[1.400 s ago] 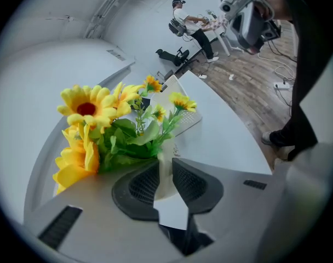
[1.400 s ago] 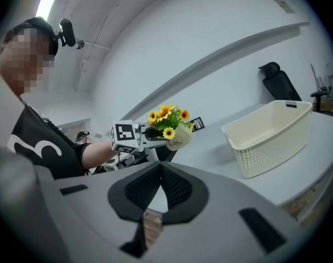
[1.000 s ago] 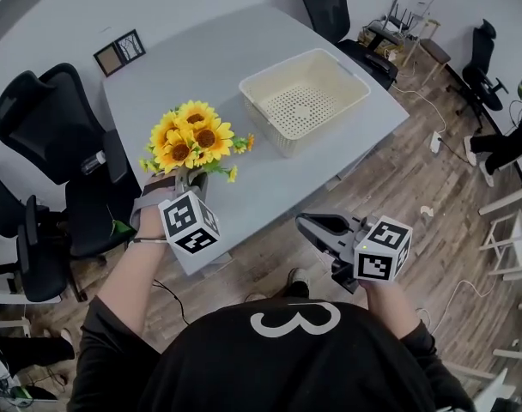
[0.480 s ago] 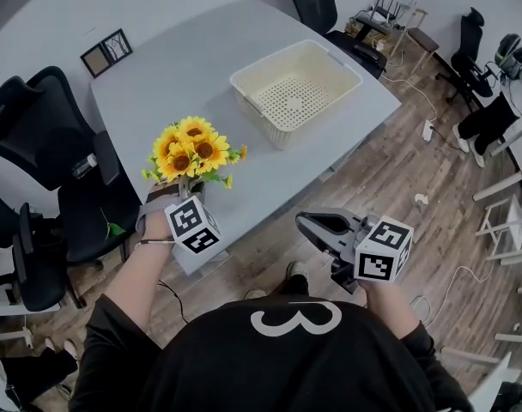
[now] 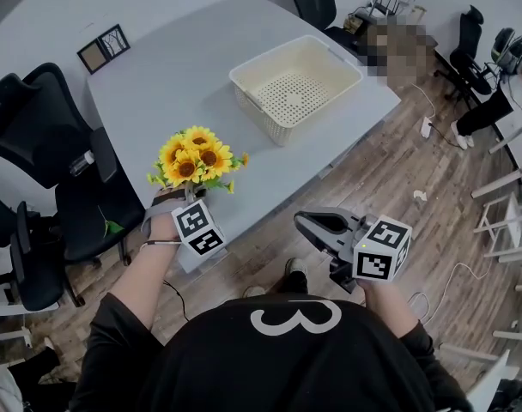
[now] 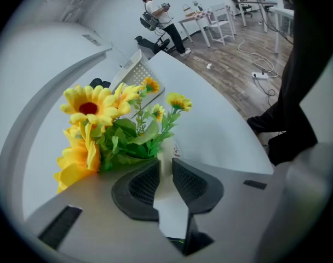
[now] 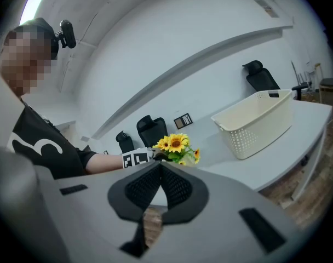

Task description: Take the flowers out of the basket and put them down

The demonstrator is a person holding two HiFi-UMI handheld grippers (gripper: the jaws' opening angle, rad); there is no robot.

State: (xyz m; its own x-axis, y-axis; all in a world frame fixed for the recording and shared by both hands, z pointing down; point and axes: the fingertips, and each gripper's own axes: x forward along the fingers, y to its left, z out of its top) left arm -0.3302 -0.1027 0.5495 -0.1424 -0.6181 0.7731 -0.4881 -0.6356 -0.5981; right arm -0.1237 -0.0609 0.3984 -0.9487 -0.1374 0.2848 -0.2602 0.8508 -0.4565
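Sunflowers [image 5: 195, 156] in a small artificial bunch, yellow heads over green leaves, stand upright in the left gripper [image 5: 187, 194] above the near corner of the grey table [image 5: 158, 84], well apart from the cream perforated basket [image 5: 321, 114], which stands empty farther along the same table toward its far right side. In the left gripper view the jaws stand narrow, with only a slim gap between the ribbed pads [image 6: 146, 182]. They are closed on the pale base of the bunch, and the leaves and blooms spread out just beyond the tips. Whether the base of the bunch touches the tabletop cannot be told from any view. The right gripper [image 5: 302, 223] hangs off the table's edge over the wooden floor [image 5: 415, 170], close to the person's body. Its jaws are pressed together at the tips with nothing between them, and they point toward the flowers and the basket. Black office chairs [image 5: 38, 118] stand along the table's left side, and a small dark picture frame [image 5: 102, 48] lies on its far left corner.
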